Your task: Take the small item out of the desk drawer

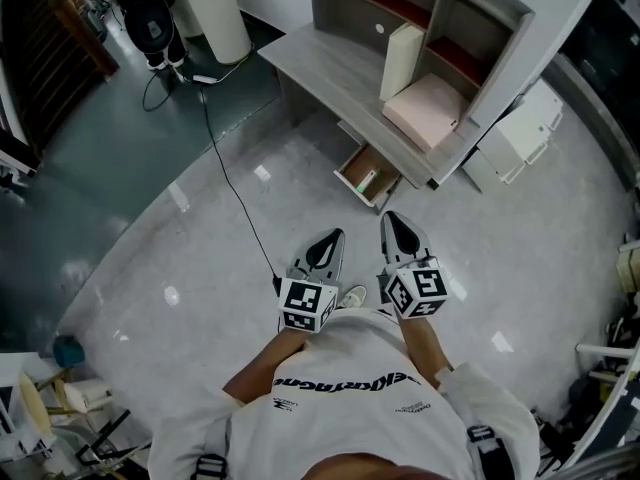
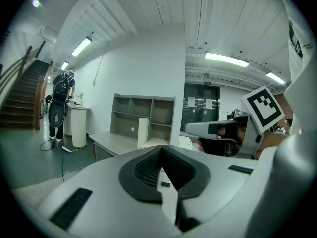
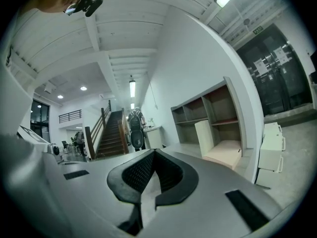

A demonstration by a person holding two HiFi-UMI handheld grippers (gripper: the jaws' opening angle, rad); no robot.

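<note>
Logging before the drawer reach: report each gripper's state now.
Left gripper: closed, holding nothing.
Right gripper: closed, holding nothing.

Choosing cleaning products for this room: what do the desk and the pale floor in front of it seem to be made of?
The desk looks like grey wood-grain board, probably laminate, with a matte finish; fine streaked grain runs along its top. The floor looks like polished stone or tile, glossy; ceiling lights reflect in it as bright spots.
</note>
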